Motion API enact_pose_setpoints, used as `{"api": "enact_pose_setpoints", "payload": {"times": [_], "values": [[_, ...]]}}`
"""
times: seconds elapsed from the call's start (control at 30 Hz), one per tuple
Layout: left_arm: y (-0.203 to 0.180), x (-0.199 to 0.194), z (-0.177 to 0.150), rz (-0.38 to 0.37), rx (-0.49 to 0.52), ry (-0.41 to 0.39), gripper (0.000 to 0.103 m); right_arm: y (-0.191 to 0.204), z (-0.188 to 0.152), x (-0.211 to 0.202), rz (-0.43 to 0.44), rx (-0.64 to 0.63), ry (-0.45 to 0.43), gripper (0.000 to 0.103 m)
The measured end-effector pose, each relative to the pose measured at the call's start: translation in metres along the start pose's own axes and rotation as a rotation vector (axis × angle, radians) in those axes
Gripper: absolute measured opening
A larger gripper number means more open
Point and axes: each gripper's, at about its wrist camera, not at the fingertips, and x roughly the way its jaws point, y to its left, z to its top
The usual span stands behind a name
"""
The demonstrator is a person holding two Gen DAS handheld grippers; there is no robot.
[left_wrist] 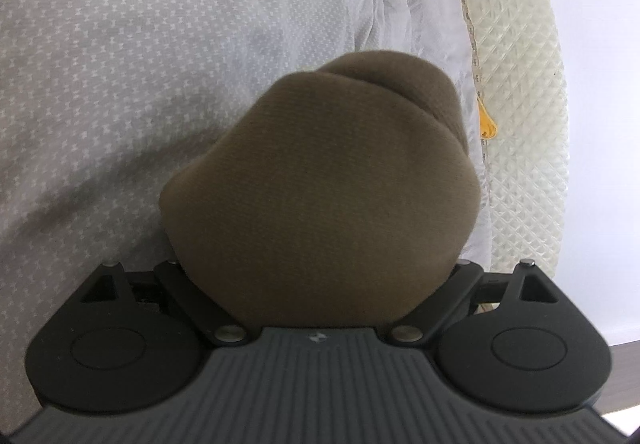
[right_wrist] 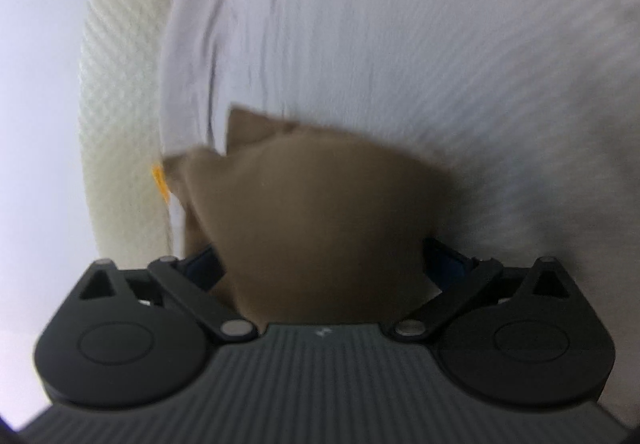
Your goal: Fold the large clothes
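Item: olive-brown knit garment (left_wrist: 320,188), bunched, lifted above bed's grey patterned cover (left_wrist: 140,44), near cream quilted mattress edge (left_wrist: 520,116). Left tool (left_wrist: 320,284): clenched on garment. Right tool (right_wrist: 324,264): grasping same garment. Risk: bunched grip hides edges, likely crooked fold; fabric may slip out.

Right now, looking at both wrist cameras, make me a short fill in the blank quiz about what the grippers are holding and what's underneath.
1. Both views are filled by bunched fabric of a ____ colour, the garment.
2. Behind the garment lies a grey patterned ____.
3. Beside the bedspread is a quilted cream ____ edge.
4. On the mattress edge sits a small tag coloured ____.

Missing words: brown; bedspread; mattress; yellow
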Motion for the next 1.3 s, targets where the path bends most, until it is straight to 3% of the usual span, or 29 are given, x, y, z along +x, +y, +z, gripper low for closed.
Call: {"api": "enact_pose_setpoints", "payload": {"times": [0.13,0.23,0.43,0.63,0.9,1.3], "values": [[-0.003,0.006,0.003,0.004,0.013,-0.002,0.091,0.006,0.003,0.016,0.047,0.002,-0.022,0.103],[-0.010,0.005,0.003,0.026,0.067,-0.029,0.079,0.016,0.005,0.025,0.058,-0.057,-0.021,0.102],[-0.026,-0.002,0.005,0.046,0.168,-0.063,0.052,0.051,0.007,0.007,0.176,-0.289,-0.019,0.061],[-0.053,-0.009,0.001,0.053,0.353,-0.098,0.037,0.098,-0.002,-0.003,0.233,-0.547,0.027,0.047],[-0.096,-0.028,-0.018,0.018,0.554,-0.153,0.034,0.126,-0.002,-0.021,0.313,-0.655,0.042,0.045],[-0.156,-0.023,-0.022,-0.071,0.600,-0.127,0.033,0.172,0.019,-0.047,0.463,-0.695,0.014,0.045]]}}
